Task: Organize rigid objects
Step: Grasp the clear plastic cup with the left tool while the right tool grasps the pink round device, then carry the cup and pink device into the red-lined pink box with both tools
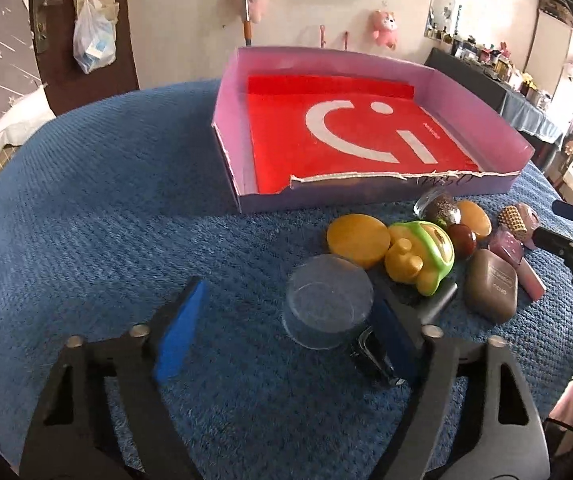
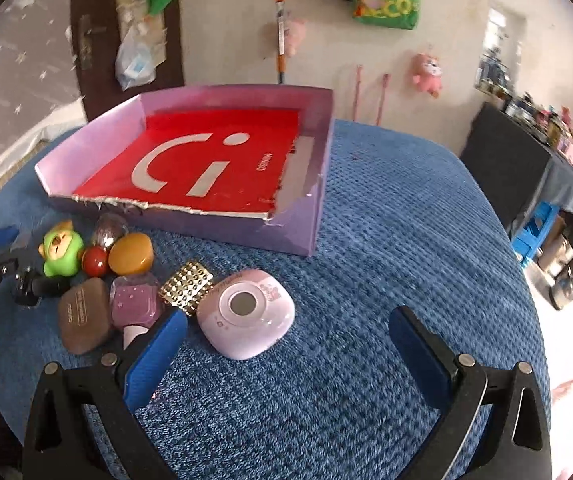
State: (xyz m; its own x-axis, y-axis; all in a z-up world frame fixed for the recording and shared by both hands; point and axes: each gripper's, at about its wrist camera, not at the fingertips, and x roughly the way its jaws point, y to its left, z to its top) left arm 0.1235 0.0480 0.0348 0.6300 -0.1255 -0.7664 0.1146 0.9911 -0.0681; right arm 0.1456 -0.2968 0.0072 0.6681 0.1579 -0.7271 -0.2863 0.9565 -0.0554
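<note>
We have the left tool [image 1: 286, 320] apart around the clear round container [image 1: 328, 306], not yet clamped; the right tool [image 2: 286, 344] stands apart, empty. Next we judge: close on it, then carry it into the purple box [image 1: 228, 128] behind

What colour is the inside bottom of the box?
Red with a white smile mark, clearest in the left wrist view.

Left tongs [image 1: 286, 328] and right tongs [image 2: 286, 344] both gape, angled downward.
</note>
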